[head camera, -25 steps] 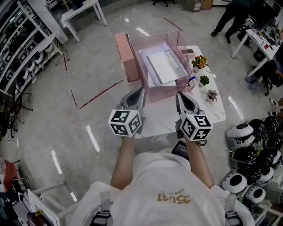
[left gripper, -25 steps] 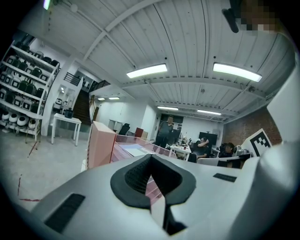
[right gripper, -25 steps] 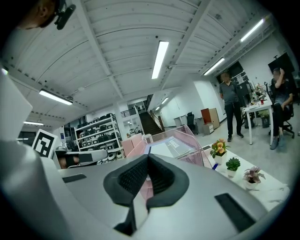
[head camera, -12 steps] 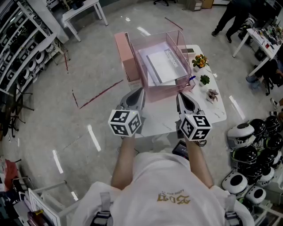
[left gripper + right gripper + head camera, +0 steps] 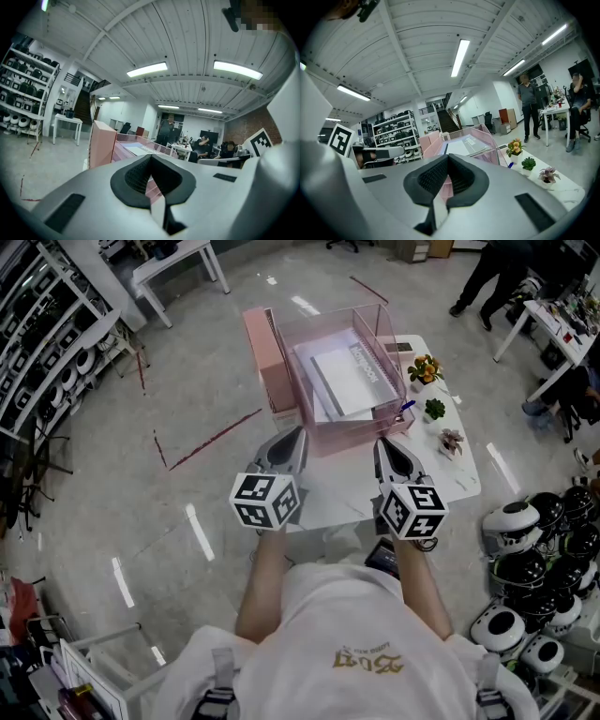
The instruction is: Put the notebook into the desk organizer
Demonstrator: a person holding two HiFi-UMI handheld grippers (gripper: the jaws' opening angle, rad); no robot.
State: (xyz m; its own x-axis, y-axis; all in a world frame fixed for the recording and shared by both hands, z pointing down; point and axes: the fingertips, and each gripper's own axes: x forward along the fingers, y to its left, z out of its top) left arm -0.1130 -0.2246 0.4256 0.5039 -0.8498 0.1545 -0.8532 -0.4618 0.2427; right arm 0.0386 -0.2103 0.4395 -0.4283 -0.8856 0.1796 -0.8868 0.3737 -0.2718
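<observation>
A white notebook [image 5: 345, 381] lies flat inside the clear pink desk organizer [image 5: 375, 334] at the far side of the white table [image 5: 464, 479]. The same organizer [image 5: 487, 140] and notebook [image 5: 461, 145] show ahead in the right gripper view, and the organizer [image 5: 136, 147] shows ahead in the left gripper view. Both grippers hover side by side over the table's near edge, short of the organizer. My left gripper [image 5: 291, 440] is shut with nothing in it. My right gripper [image 5: 386, 448] is also shut and empty.
A pink box [image 5: 265, 357] stands against the organizer's left side. Three small potted plants [image 5: 433, 409] line the table's right edge. White helmets [image 5: 525, 615] lie heaped on the floor at the right. People stand at desks at the far right [image 5: 497, 273]. Shelving [image 5: 47, 343] runs along the left.
</observation>
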